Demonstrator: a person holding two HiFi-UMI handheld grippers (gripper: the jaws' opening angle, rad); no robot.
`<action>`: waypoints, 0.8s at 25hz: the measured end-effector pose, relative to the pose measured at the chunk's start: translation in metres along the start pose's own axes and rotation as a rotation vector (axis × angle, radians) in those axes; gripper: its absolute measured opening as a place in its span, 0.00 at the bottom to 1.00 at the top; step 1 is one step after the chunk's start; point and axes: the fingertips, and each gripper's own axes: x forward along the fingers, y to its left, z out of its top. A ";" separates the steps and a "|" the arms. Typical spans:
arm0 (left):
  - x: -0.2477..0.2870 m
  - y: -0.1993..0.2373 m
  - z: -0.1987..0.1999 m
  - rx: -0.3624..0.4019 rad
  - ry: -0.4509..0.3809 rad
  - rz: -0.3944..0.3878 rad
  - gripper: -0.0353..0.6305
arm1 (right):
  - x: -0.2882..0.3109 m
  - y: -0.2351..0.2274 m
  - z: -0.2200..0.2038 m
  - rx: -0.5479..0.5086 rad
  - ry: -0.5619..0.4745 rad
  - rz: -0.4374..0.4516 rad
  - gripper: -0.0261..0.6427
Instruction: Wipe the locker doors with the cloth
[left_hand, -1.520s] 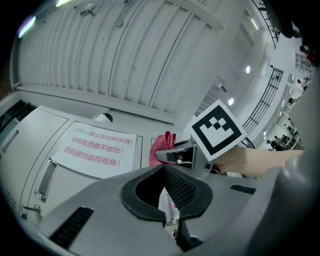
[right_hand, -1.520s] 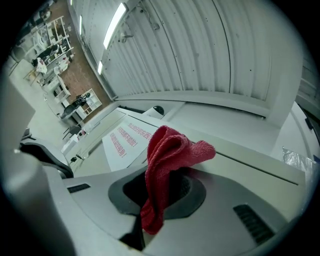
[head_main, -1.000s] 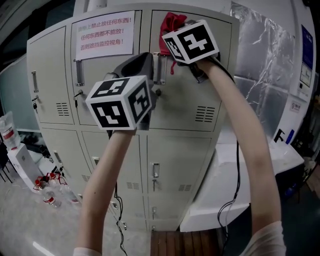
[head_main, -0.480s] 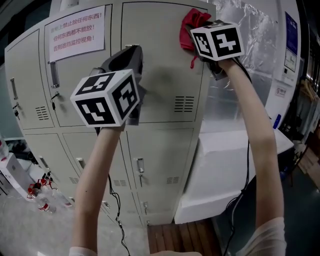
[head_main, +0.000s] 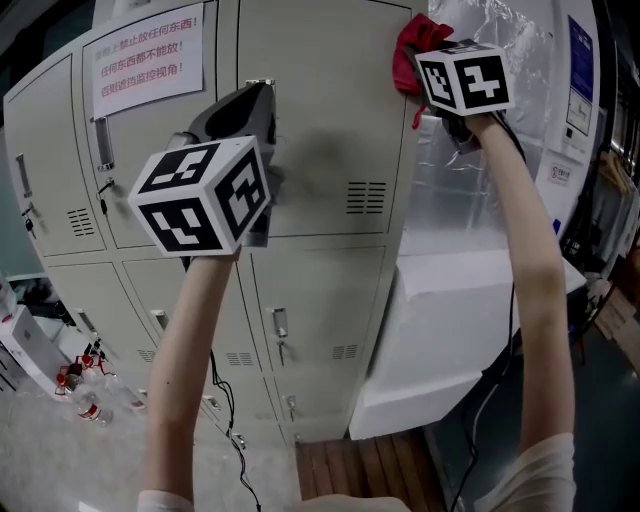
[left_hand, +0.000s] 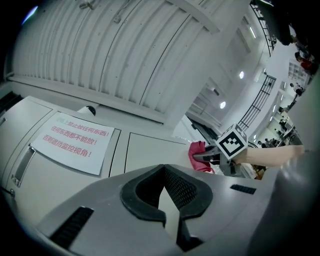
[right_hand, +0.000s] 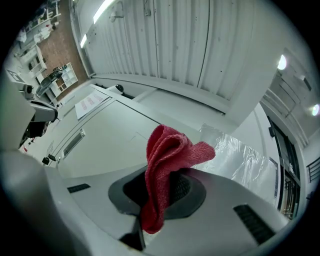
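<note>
STEP: wiping upper locker door (head_main: 320, 100) | right gripper (right_hand: 162, 197): clamped on red cloth (right_hand: 167, 150), bunched ahead of its jaws at door's right edge | left gripper (left_hand: 167, 200): closed, empty | NEXT: likely 1 leftward stroke, cloth pressed flat

Left arm (head_main: 185, 370): raised, forearm near upright, at the left.
Left claw (left_hand: 164, 172): jaws together, nothing between them.
Right arm (head_main: 530, 250): stretched higher and farther, at the right.
Right claw (right_hand: 167, 175): jaws clamped on a red cloth (right_hand: 165, 142), whose folds stand out beyond them.
</note>
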 end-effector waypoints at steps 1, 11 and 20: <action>-0.001 0.001 0.000 0.000 0.004 0.000 0.08 | 0.000 -0.001 0.000 0.007 0.000 -0.002 0.10; -0.013 0.005 0.013 0.032 0.001 0.023 0.08 | -0.006 -0.021 -0.012 0.039 0.037 -0.053 0.10; -0.025 0.015 0.016 0.029 0.018 0.059 0.08 | -0.015 -0.007 0.010 0.143 -0.016 -0.020 0.10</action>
